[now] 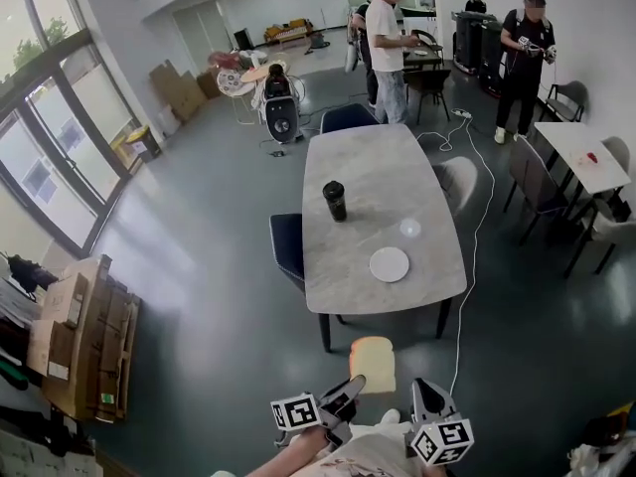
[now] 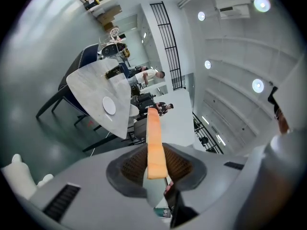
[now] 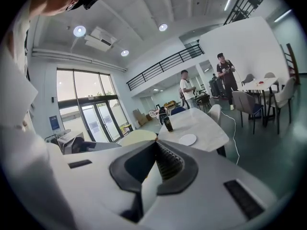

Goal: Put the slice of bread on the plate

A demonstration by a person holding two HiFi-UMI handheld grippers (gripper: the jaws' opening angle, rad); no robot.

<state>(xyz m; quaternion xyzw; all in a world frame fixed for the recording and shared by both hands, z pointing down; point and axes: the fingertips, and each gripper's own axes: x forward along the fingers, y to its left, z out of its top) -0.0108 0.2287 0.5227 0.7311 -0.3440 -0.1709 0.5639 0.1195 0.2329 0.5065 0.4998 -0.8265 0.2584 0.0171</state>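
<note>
Left gripper [image 2: 156,163]: jaws drawn narrow and clamped on the lower end of the bread [image 2: 153,128]. The slice shows edge-on, rising out of the jaws and leaning slightly left.
Left pads [image 2: 178,165]: dark with a fine ribbed grid, set in a smooth grey shell. One presses each face of the slice.
Right gripper [image 3: 154,145]: jaws closed tip to tip with nothing between them. It has the same dark ribbed pads in a grey shell.
Bread, head view [image 1: 373,363]: flat slice with a rounded top, pale crumb and a tan-orange crust. It is held in the air over the floor [image 1: 199,296], just ahead of both grippers. It sits short of the table's near end and does not touch the table.
Plate [image 1: 389,264]: round, white, shallow and smooth. It lies on the near end of the table, right of centre, well apart from the bread.
Table [image 1: 368,167]: long top with rounded corners, grey mottled stone look, dark legs.
Cup [image 1: 335,200]: dark upright cylinder, mid-table toward the left edge and apart from the plate.
Chair [image 1: 288,246]: dark blue, padded, tucked against the table's left side.
Floor: glossy grey, mirroring the window light.
People [image 1: 386,48]: standing beyond the table's far end.
</note>
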